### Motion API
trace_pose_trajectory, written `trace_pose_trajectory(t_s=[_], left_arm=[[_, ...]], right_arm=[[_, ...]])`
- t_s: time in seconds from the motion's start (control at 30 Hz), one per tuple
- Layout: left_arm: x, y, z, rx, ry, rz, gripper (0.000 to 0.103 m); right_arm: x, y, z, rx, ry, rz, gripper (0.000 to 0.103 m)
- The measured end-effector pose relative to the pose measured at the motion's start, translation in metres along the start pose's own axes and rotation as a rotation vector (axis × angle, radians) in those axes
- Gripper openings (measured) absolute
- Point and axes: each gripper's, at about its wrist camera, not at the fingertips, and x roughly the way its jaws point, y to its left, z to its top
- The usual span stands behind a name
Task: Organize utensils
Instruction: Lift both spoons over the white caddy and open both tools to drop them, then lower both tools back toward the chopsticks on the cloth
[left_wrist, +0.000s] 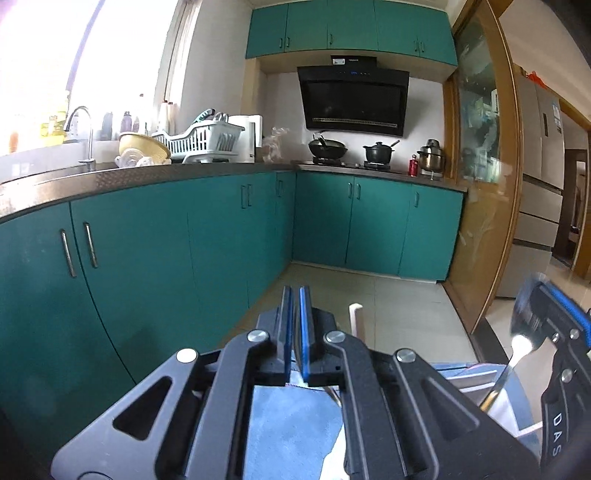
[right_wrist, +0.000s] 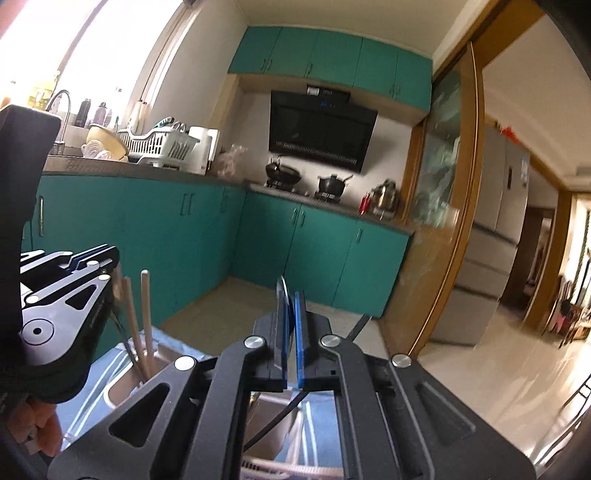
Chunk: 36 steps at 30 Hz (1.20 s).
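Note:
My left gripper (left_wrist: 296, 295) is shut, its blue pads nearly touching with nothing visible between them; it also shows at the left of the right wrist view (right_wrist: 96, 254). My right gripper (right_wrist: 290, 295) is shut on a metal spoon (left_wrist: 519, 345), whose bowl edge sticks up between the pads and whose handle hangs down below. The right gripper shows at the right edge of the left wrist view (left_wrist: 546, 295). Below, a steel utensil holder (right_wrist: 122, 384) holds wooden chopsticks (right_wrist: 146, 317), beside my left gripper.
A blue cloth (left_wrist: 288, 424) covers the surface beneath the grippers. Teal cabinets (left_wrist: 155, 251) run along the left and back. The counter carries a sink tap (left_wrist: 83, 133), a white dish rack (left_wrist: 201, 138) and pots on the stove (left_wrist: 328, 147).

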Motion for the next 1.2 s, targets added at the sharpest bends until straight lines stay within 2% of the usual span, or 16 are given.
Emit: trace_pose_trajectory(t_s=[0.1,0.2,0.37,0.5,0.63,0.7,0.8,0.87,0.93,1.1,1.2], left_arm=[[-0.005,0.008,-0.001,-0.028,0.007,-0.033,0.01],[-0.014,0.019,-0.003,-0.067,0.013,-0.063,0.017],[-0.038,0.043,-0.008,-0.127,0.036,-0.11,0.02],[-0.053,0.06,-0.035,-0.17,0.161,-0.226,0.024],[-0.054,0.059,-0.082,-0.143,0.315,-0.28,0.024],[-0.052,0.047,-0.115,-0.081,0.403,-0.304,0.024],[-0.045,0.026,-0.151,0.0,0.513,-0.316,0.024],[-0.043,0.015,-0.167,0.04,0.562,-0.318,0.024],[-0.044,0.011,-0.178,0.061,0.578,-0.327,0.024],[-0.043,0.008,-0.192,0.086,0.593,-0.31,0.026],[-0.042,0.008,-0.193,0.087,0.594,-0.297,0.028]], right_arm=[[-0.004,-0.001,0.001,0.02,0.004,0.012,0.007],[-0.016,-0.008,0.005,0.047,-0.003,0.041,0.021],[-0.056,-0.028,0.01,0.116,-0.02,0.107,0.021],[-0.096,-0.043,-0.001,0.149,0.035,0.172,0.021],[-0.119,-0.046,-0.044,0.172,0.173,0.265,0.022],[-0.108,-0.04,-0.081,0.196,0.312,0.306,0.022],[-0.071,-0.025,-0.141,0.242,0.57,0.3,0.022],[-0.056,-0.017,-0.165,0.27,0.672,0.318,0.022],[-0.049,-0.01,-0.178,0.284,0.725,0.328,0.022],[-0.043,0.008,-0.182,0.242,0.757,0.337,0.022],[-0.04,0.015,-0.183,0.213,0.76,0.325,0.031]])
